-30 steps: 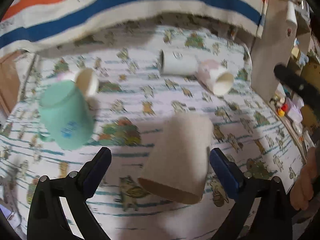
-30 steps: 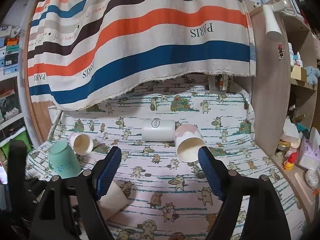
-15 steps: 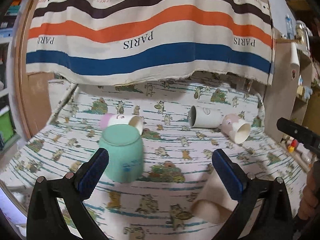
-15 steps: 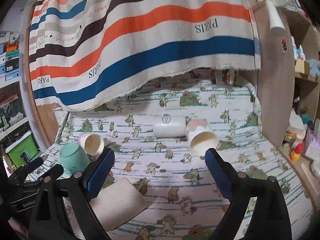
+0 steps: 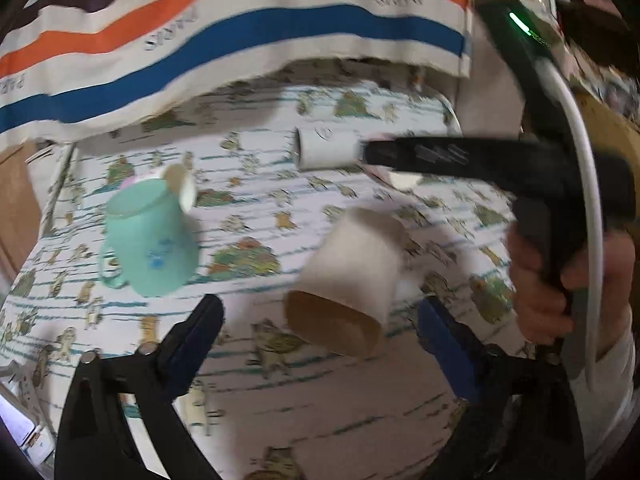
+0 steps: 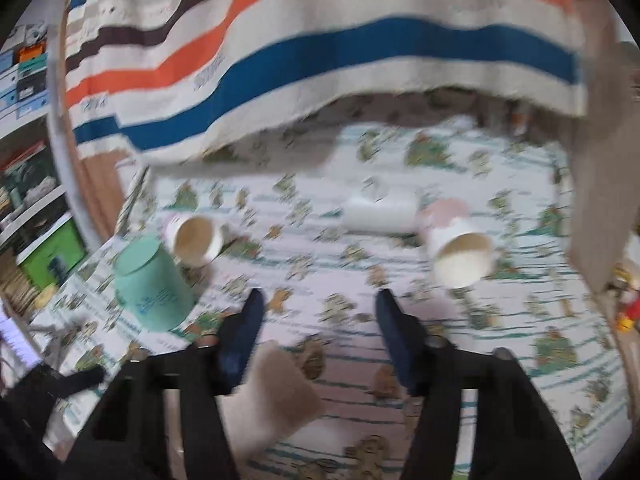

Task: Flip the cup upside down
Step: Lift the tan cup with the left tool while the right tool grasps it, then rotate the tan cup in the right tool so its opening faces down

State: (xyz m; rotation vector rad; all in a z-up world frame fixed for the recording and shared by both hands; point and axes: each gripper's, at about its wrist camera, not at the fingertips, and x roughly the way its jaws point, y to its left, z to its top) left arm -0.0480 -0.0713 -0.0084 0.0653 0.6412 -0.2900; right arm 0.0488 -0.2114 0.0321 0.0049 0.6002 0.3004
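Only the left wrist view shows the person's right hand gripping its handle at right; both the left gripper and right gripper gape empty, the brown cup lying sideways at lower centre.

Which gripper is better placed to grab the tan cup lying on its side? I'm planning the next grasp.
Left. The tan cup lies just ahead of the open left gripper, roughly between its fingers. The right gripper is open too, but the cup sits low beside its left finger.
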